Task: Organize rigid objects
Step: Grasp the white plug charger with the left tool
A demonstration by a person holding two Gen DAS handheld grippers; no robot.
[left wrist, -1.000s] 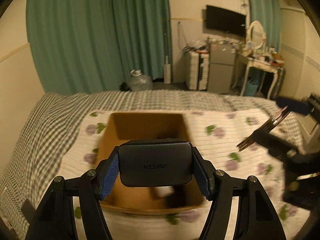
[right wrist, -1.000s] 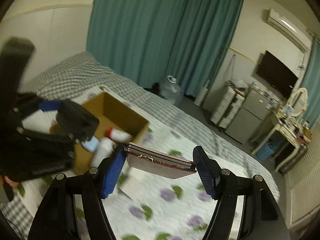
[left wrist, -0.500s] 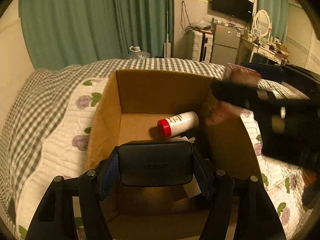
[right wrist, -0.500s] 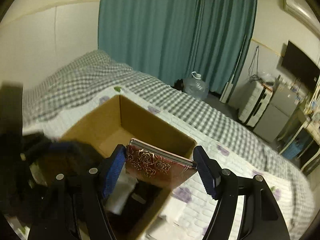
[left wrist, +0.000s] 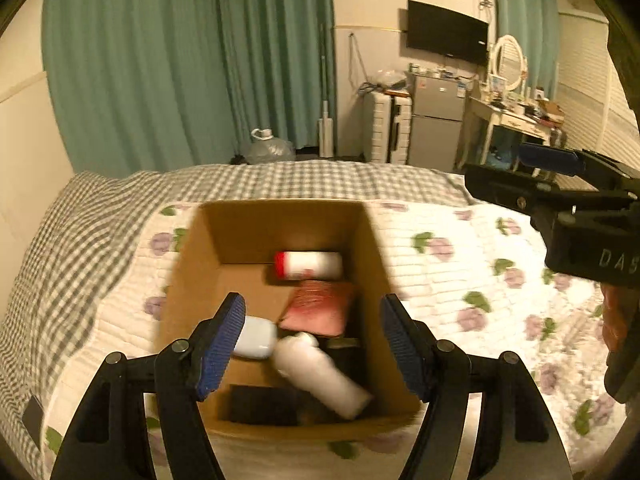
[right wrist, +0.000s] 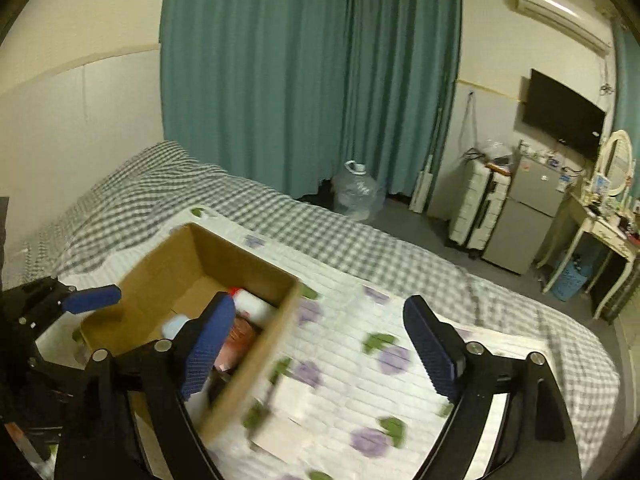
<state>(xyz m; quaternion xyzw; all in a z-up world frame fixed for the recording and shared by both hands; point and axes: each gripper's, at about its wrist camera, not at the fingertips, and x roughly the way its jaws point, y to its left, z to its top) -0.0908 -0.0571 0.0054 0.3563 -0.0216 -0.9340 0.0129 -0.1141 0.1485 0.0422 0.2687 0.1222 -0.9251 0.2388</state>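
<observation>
An open cardboard box (left wrist: 188, 264) stands on the bed. Inside lie a white bottle with a red cap (left wrist: 308, 265), a red rose-patterned case (left wrist: 318, 307), a small white case (left wrist: 256, 338), a larger white bottle (left wrist: 320, 372) and a black charger block (left wrist: 264, 404). My left gripper (left wrist: 314, 346) is open and empty above the box's near side. My right gripper (right wrist: 320, 356) is open and empty, just right of the box (right wrist: 256, 356), and also shows in the left wrist view (left wrist: 548, 168).
The bed has a white quilt with purple flowers (left wrist: 460, 264) over a grey checked sheet (right wrist: 320, 236). A flat white item (right wrist: 288, 420) lies on the quilt right of the box. Teal curtains, a water jug (right wrist: 360, 192), a suitcase and a small fridge stand beyond.
Both grippers have opened: the black charger block left my left gripper and the red case left my right, and both now lie in the box. Both grippers have drawn back from it.
</observation>
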